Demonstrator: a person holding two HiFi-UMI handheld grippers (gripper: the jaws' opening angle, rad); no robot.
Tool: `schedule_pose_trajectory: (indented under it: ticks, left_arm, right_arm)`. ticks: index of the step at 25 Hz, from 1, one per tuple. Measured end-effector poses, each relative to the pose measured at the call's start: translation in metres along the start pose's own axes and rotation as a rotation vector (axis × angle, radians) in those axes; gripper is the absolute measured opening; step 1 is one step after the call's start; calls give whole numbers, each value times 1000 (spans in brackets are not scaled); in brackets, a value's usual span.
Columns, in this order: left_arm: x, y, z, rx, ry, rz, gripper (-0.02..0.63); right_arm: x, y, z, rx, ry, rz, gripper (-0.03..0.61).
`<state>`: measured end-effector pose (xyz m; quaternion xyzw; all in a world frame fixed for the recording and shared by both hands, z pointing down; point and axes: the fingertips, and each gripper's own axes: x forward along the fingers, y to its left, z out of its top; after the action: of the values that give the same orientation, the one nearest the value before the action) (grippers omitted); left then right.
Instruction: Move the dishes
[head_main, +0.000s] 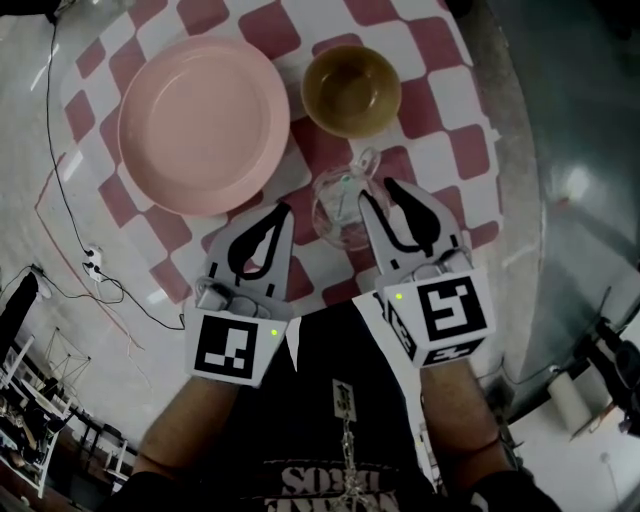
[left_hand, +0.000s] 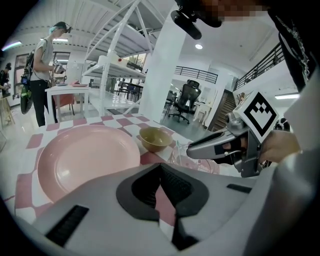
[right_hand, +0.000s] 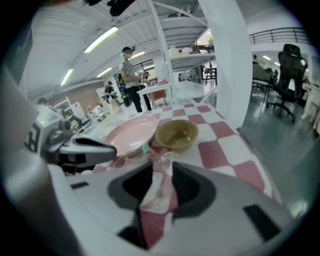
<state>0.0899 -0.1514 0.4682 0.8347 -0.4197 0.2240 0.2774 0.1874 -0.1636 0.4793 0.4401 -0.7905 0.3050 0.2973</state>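
Right gripper (head_main: 378, 192), jaws apart, straddles the clear glass bowl (head_main: 338, 210) at its right rim: slick, brittle, likely light. Left gripper (head_main: 280, 212) closed, empty.

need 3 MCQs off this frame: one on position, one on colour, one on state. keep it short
1. In the head view, where is the bowl relative to the plate?
A) to its right
B) stacked on it
C) to its left

2. What colour is the plate?
A) blue
B) pink
C) black

3. How do the jaws of the right hand-held gripper stand?
A) shut on the plate
B) lifting the bowl
C) apart, with the rim of the glass dish between them

Answers:
1 A: the olive bowl sits just right of the plate on the checkered cloth.
2 B: the plate is plain pink in all three views.
3 C: the right gripper view shows a gap between the jaws, with the clear rim standing in it.
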Motion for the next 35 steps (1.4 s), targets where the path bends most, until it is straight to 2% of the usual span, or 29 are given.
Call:
schedule_pose_trajectory:
  ticks: [4,7,8,9,10,12,14,19,25,31,33,35]
  left_arm:
    - [-5,-3,5,2,-9,-7,31]
    - [-14,0,4,-7,-14,-4,31]
    - [-19,3,3,-15,-19,0,31]
    - [-24,7,1,-27,-26,6,31]
    - [-31,12,-2,-37,-33,14,31]
    - [-45,26,-11,-38,-41,27,31]
    - [-59,47,-19,-36,-57,45,31]
    - [-103,100,-31,-95,-121,156,31]
    - [-162,136,-20,-103,-195,215,31]
    - [-187,150,-27,-149,-209,234,31]
    - [-188,142,-34,-188,-180,230,31]
    - [-181,133,-49,-195,-133,222,31]
  right_arm:
    - [-15,-8,2,14,-26,-25,144]
    - [-34,-10,15,26,-105,-68,143]
    - [-41,-7,21,28,-142,-74,122]
    - [-47,0,27,30,-185,-62,58]
    - [-52,11,34,34,-235,-31,43]
    - [-55,40,48,36,-327,39,35]
    - [-46,74,56,11,-362,80,35]
    - [3,161,58,-90,-273,223,35]
    - [5,223,84,-127,-269,265,35]
    - [17,250,93,-140,-263,286,34]
    - [16,252,87,-129,-251,297,35]
    - [14,248,80,-120,-254,298,35]
